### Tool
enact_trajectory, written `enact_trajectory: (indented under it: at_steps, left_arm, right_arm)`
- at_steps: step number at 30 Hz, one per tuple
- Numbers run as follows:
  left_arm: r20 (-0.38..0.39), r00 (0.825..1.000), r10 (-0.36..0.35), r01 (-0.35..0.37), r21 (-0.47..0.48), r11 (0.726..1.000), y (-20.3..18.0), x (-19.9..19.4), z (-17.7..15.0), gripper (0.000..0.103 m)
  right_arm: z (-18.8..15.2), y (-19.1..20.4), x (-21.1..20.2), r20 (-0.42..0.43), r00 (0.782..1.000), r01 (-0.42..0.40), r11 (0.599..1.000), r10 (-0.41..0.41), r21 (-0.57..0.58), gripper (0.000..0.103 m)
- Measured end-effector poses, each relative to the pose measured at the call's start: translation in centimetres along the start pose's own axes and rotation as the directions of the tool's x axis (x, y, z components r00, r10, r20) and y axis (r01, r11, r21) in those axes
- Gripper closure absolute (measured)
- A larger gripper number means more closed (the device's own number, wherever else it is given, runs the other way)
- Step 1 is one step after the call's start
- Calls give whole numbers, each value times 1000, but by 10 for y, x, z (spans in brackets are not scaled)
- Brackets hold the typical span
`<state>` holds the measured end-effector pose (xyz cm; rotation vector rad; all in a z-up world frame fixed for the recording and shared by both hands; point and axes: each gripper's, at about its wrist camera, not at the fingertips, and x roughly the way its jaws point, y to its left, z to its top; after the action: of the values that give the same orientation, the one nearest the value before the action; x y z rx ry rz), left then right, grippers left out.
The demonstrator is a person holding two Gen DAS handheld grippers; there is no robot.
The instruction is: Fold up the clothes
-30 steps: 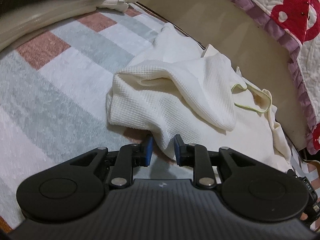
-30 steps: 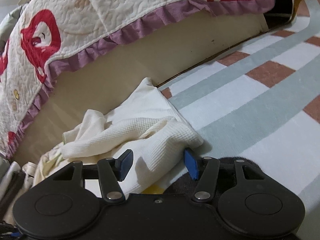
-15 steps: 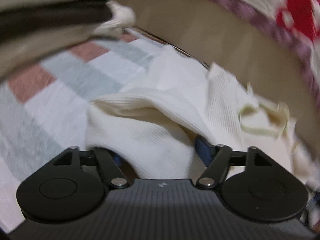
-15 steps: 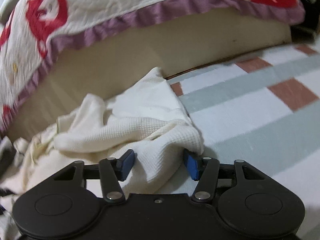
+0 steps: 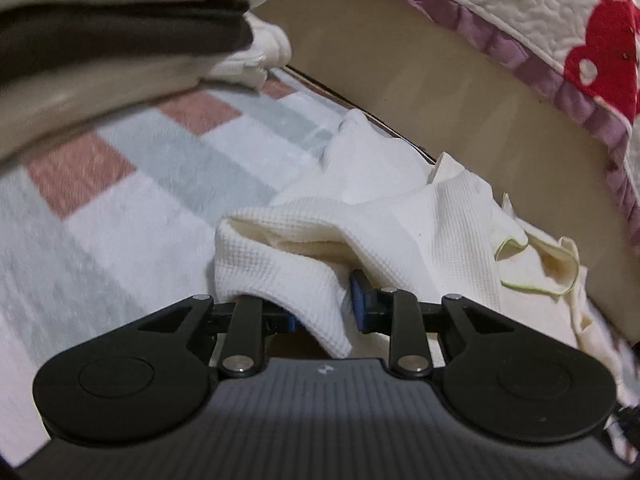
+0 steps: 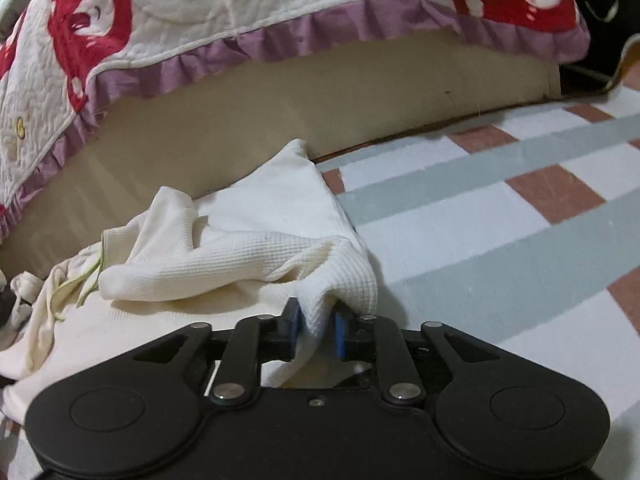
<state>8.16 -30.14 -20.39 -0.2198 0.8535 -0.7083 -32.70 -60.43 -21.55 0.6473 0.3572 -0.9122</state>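
Checked rug (image 6: 500, 216) under you, the cream waffle-knit garment (image 5: 400, 232) lies crumpled against the bed base (image 6: 280, 112). Your right gripper (image 6: 316, 334) pinches a bunched edge; your left gripper (image 5: 324, 308) straddles another fold, spread wide. Soft, light, floppy cloth: grip hems or corners, not loose middles.

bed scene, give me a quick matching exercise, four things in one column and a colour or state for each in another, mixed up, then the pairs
Things:
1. waffle-knit garment
2. quilt frill
3. right gripper
4. folded stack

Colour or state:
A. purple
B. cream, crumpled on the checked cover
C. dark and pale layers, lying flat
D. pinching a fold of cloth

Pairs: 1-B, 2-A, 3-D, 4-C
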Motion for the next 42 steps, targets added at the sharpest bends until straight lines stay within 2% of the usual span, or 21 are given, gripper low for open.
enact_trajectory:
  at_steps: [2, 4, 6, 7, 8, 9, 10, 11, 14, 17, 22, 26, 29, 32, 34, 36, 37, 38, 39, 40, 42]
  left_arm:
    - [9, 999, -38, 38, -26, 999, 0, 4, 0, 60]
    - [30, 997, -64, 64, 1, 998, -5, 10, -2, 47]
    - [47, 996, -79, 76, 57, 995, -13, 17, -3, 44]
    - [49, 996, -72, 66, 111, 992, -20, 21, -4, 50]
    - [46, 997, -60, 52, 163, 985, -26, 24, -4, 68]
    - [38, 998, -44, 36, 195, 980, -29, 26, -2, 90]
    - [37, 999, -33, 24, 215, 976, -31, 25, -1, 91]
    - [53, 998, -28, 16, 218, 976, -34, 17, 2, 91]
    - [113, 993, -22, -8, 259, 966, -47, -14, 8, 92]
    - [117, 992, -41, 4, 301, 954, -57, -42, 10, 93]
    - [68, 996, -51, 28, 301, 953, -54, -82, 4, 93]
    - [24, 999, -37, 29, 272, 962, -39, -116, -6, 93]
    - [-49, 999, -3, 16, 268, 963, -28, -130, -22, 93]
    - [-149, 986, 74, -26, 306, 952, -17, -125, -42, 90]
    - [-229, 962, 148, -71, 313, 947, -12, -108, -49, 81]
    - [-229, 956, 181, -106, 307, 946, -11, -110, -47, 78]
    - [-215, 959, 185, -112, 313, 943, -13, -115, -45, 73]
    - [-201, 959, 198, -126, 323, 938, -16, -121, -43, 71]
    - [-187, 960, 206, -136, 332, 933, -19, -128, -41, 70]
    - [-169, 966, 197, -129, 344, 930, -24, -137, -42, 70]
    - [-127, 982, 143, -86, 374, 924, -36, -157, -45, 70]
  right_arm:
    - [5, -2, 7, -7, 1000, -16, 1000, 16, 19, 73]
    - [10, -5, 14, -14, 999, -31, 999, 32, 38, 67]
    - [15, -7, 20, -21, 999, -47, 997, 48, 57, 61]
    - [17, -8, 24, -25, 998, -54, 996, 56, 66, 61]
    - [20, -9, 27, -28, 998, -62, 995, 64, 76, 63]
    - [22, -10, 31, -31, 997, -70, 994, 72, 85, 76]
    - [26, -8, 33, -56, 996, -66, 996, 69, 61, 91]
    - [30, -5, 31, -70, 995, -72, 996, 75, 43, 91]
    - [37, 0, 5, -30, 993, -115, 993, 115, 30, 93]
    - [42, 0, -21, -12, 984, -176, 983, 177, 59, 94]
    - [35, 3, -67, -8, 991, -131, 991, 131, 28, 94]
    - [14, -5, -86, -72, 995, -64, 998, 64, 7, 94]
    - [-2, -11, -100, -119, 993, -13, 1000, 12, -12, 94]
    - [-18, -17, -114, -165, 986, 36, 999, -41, -34, 93]
    - [-29, -21, -124, -194, 978, 68, 996, -77, -50, 91]
    - [-40, -25, -133, -223, 968, 100, 993, -112, -66, 87]
    - [-45, -27, -138, -237, 963, 116, 990, -130, -75, 84]
    - [-46, -23, -144, -220, 962, 138, 984, -161, -116, 80]
    - [-45, -18, -150, -197, 958, 175, 969, -208, -172, 71]
    - [-44, -13, -156, -171, 952, 213, 950, -255, -228, 70]
    - [-40, -4, -171, -134, 962, 194, 941, -237, -276, 67]
